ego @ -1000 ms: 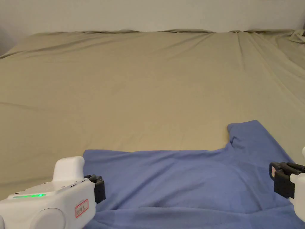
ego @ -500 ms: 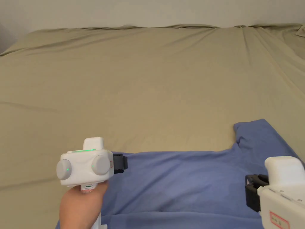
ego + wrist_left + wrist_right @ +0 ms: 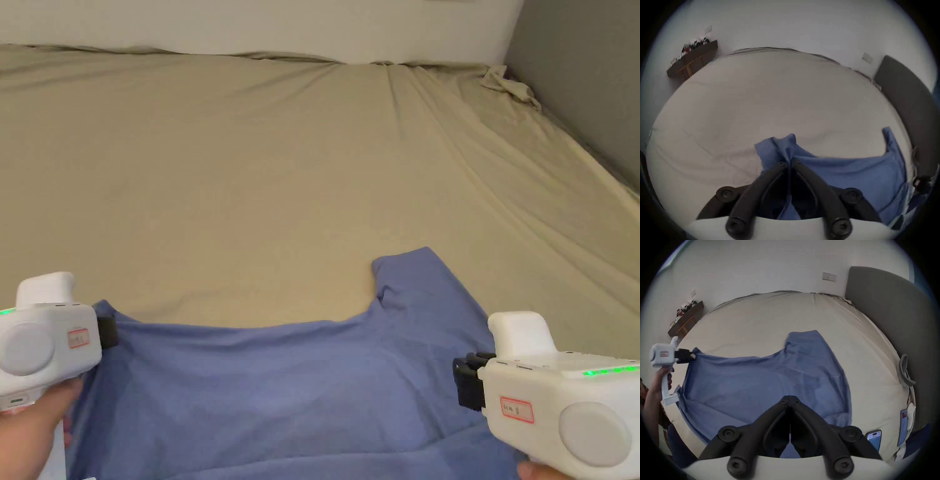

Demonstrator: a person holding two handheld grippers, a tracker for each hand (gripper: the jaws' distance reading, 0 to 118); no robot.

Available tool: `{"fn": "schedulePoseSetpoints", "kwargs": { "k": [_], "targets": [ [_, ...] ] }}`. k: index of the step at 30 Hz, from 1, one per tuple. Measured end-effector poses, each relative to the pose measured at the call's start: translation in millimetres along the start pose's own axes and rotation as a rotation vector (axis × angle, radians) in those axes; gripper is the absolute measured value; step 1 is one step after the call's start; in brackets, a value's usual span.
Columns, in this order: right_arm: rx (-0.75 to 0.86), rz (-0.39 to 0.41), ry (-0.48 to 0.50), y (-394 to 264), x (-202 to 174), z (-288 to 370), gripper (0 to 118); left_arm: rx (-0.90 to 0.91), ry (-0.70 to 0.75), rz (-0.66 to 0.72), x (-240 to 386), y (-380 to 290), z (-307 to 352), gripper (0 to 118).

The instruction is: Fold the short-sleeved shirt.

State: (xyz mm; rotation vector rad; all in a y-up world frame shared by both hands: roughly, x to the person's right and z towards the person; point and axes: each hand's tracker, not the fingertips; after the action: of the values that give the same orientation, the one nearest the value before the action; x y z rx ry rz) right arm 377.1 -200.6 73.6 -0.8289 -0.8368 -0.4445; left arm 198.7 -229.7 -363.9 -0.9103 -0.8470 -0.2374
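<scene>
A blue short-sleeved shirt (image 3: 294, 387) lies spread on the tan bed sheet (image 3: 281, 175), one sleeve (image 3: 419, 275) pointing away from me. My left gripper (image 3: 111, 331) is at the shirt's far left corner. In the left gripper view its jaws are shut on a bunched fold of that corner (image 3: 786, 146). My right gripper (image 3: 464, 382) hovers low over the shirt's right side. In the right gripper view its jaws (image 3: 790, 400) are shut, with a thin strip of blue cloth between them. The left gripper (image 3: 687, 356) and the hand holding it appear there too.
A dark grey headboard (image 3: 883, 321) stands along the bed's right side. A phone (image 3: 873, 439) and a grey strap (image 3: 904, 369) lie near the right edge. A wooden side table (image 3: 687, 318) stands at the far left. Bare sheet stretches beyond the shirt.
The head camera has swung to the right. The left gripper has risen from the near edge, carrying the shirt's left corner with it. The right gripper has come further into view over the shirt.
</scene>
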Motion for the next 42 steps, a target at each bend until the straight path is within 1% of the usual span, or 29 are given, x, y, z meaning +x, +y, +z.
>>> {"fn": "schedulePoseSetpoints", "kwargs": {
  "k": [2, 3, 4, 5, 6, 7, 8, 10, 11, 12, 13, 14, 15, 16, 17, 18, 20, 21, 22, 24, 26, 29, 31, 34, 35, 36, 37, 39, 42],
  "targets": [
    [-0.004, -0.016, 0.020, 18.1, 22.5, -17.3, 3, 0.008, -0.007, -0.023, 11.6, 1.1, 20.7, 0],
    [-0.011, -0.020, 0.023, 28.5, 31.4, -28.3, 20, 0.016, -0.022, -0.033, 14.9, 1.4, 26.4, 0],
    [-0.038, -0.032, 0.010, 40.9, 40.6, -42.0, 89, 0.018, -0.043, -0.039, 18.4, 1.4, 32.2, 0],
    [-0.113, -0.041, -0.029, 50.9, 46.5, -58.5, 118, 0.017, -0.057, -0.041, 14.1, 7.6, 30.9, 0],
    [-0.019, -0.042, 0.013, 61.9, 53.4, -56.7, 113, 0.017, -0.065, -0.042, 14.8, 8.9, 33.0, 0],
    [-0.072, -0.049, 0.021, 71.7, 60.7, -66.2, 113, 0.020, -0.064, -0.047, 16.2, 8.4, 34.9, 0],
    [-0.149, -0.073, 0.003, 69.1, 68.5, -89.1, 117, 0.020, -0.060, -0.056, 17.6, 8.0, 35.8, 0],
    [-0.309, -0.083, -0.029, 76.9, 82.0, -119.0, 118, 0.013, -0.052, -0.063, 14.1, 8.4, 33.1, 0],
    [-0.322, -0.080, -0.057, 79.1, 86.9, -128.7, 118, 0.009, -0.053, -0.059, 12.9, 8.1, 32.9, 0],
    [-0.310, -0.090, -0.077, 75.4, 87.1, -138.8, 117, 0.005, -0.055, -0.054, 11.7, 7.7, 32.1, 0],
    [-0.304, -0.093, -0.092, 74.8, 87.3, -144.8, 107, -0.003, -0.056, -0.048, 8.4, 7.1, 28.9, 0],
    [-0.311, -0.075, -0.111, 75.6, 86.4, -147.9, 79, -0.008, -0.051, -0.046, 7.1, 6.8, 26.9, 0],
    [-0.304, -0.064, -0.128, 76.1, 84.6, -148.8, 29, -0.013, -0.043, -0.043, 6.1, 6.5, 25.5, 0],
    [-0.302, -0.057, -0.133, 76.6, 82.9, -148.8, 3, -0.020, -0.037, -0.041, 4.3, 6.6, 24.1, 0],
    [-0.285, -0.075, -0.122, 77.4, 82.0, -144.4, 3, -0.024, -0.038, -0.039, 2.2, 6.0, 23.1, 0],
    [-0.271, -0.095, -0.088, 79.6, 80.8, -140.5, 3, -0.028, -0.037, -0.036, -0.3, 6.3, 22.3, 0],
    [-0.269, -0.060, -0.016, 80.5, 75.8, -132.0, 3, -0.033, -0.040, -0.022, -5.6, 7.6, 22.2, 0],
    [-0.259, -0.056, -0.034, 80.7, 74.7, -125.4, 3, -0.036, -0.049, -0.013, -8.3, 7.9, 22.2, 0],
    [-0.232, -0.049, -0.028, 81.9, 75.0, -114.9, 3, -0.038, -0.059, -0.001, -11.4, 8.8, 23.5, 0],
    [-0.187, -0.059, 0.044, 84.1, 75.4, -88.8, 3, -0.038, -0.086, 0.015, -17.4, 11.1, 30.1, 0],
    [-0.143, -0.079, 0.085, 83.0, 77.8, -59.4, 3, -0.038, -0.108, -0.002, -19.1, 11.1, 42.5, 0],
    [-0.085, -0.029, 0.140, 73.9, 72.6, -2.6, 3, -0.023, -0.158, -0.058, -23.7, 11.2, 68.6, 0],
    [-0.072, -0.013, 0.169, 62.6, 71.3, 31.0, 3, -0.017, -0.180, -0.058, -30.1, 10.6, 87.7, 0],
    [-0.094, 0.014, 0.243, 42.2, 73.4, 69.8, 3, -0.009, -0.238, -0.055, -42.1, 3.6, 118.8, 0],
    [-0.121, 0.042, 0.261, 29.1, 70.4, 79.4, 3, -0.021, -0.253, -0.058, -47.2, -0.6, 127.6, 0],
    [-0.155, 0.059, 0.255, 18.9, 73.3, 83.2, 3, -0.035, -0.260, -0.066, -51.5, -5.3, 134.5, 0],
    [-0.188, 0.064, 0.234, 5.6, 73.1, 86.6, 3, -0.050, -0.265, -0.076, -56.0, -12.0, 141.3, 0],
    [-0.252, 0.069, 0.231, -23.7, 73.5, 90.9, 3, -0.107, -0.272, -0.083, -67.2, -27.8, 149.6, 0],
    [-0.307, 0.018, 0.203, -57.3, 81.9, 86.2, 3, -0.175, -0.274, -0.082, -81.8, -54.6, 150.3, 0]
  ]
}}
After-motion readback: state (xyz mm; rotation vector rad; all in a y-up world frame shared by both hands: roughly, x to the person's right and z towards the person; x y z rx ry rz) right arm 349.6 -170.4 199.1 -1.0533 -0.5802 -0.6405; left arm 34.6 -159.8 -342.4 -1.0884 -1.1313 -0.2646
